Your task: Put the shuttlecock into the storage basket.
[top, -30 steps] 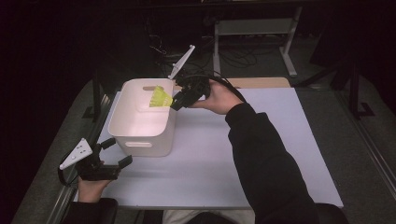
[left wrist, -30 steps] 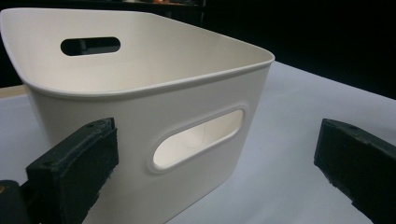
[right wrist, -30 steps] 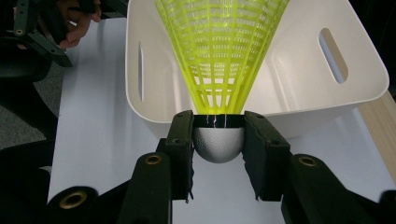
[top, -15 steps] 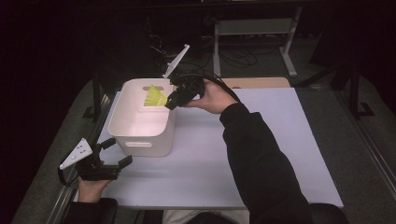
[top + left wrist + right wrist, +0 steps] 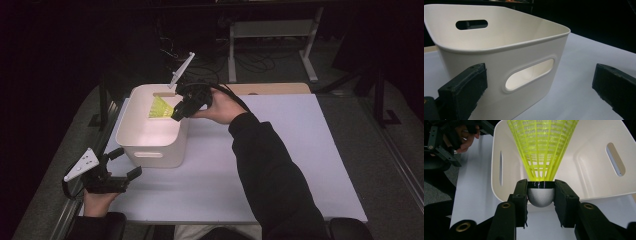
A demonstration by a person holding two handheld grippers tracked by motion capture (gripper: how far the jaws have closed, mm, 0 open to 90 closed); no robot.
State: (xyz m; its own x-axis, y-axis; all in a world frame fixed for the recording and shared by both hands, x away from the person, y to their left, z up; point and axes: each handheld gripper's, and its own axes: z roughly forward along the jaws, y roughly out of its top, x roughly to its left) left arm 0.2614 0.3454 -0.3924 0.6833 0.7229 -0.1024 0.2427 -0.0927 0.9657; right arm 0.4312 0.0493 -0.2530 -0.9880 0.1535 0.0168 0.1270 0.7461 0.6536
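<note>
Now over the open top of the white bin [image 5: 150, 145], the right tongs [image 5: 176, 116] carry a yellow-green shuttlecock [image 5: 161, 107], its mesh skirt pointing in toward the hollow. A second ago the shuttlecock hung at the bin's right rim; it has since slid a little way inward, so that it now sits above the inside near the far right corner. In the right gripper view the two black jaws clamp the shuttlecock's [image 5: 541, 160] grey rounded cork from both sides, with the bin [image 5: 596, 170] spread out beyond and nothing seen lying in it. The short inward shift suggests the drop is close: the jaws need only part for the shuttlecock to fall inside. The left tongs [image 5: 122, 167] rest low on the white counter [image 5: 300, 165] just short of the bin's near left corner, unmoved over that second, jaws spread wide with nothing between them, the bin's handle slot [image 5: 530, 73] facing them.
</note>
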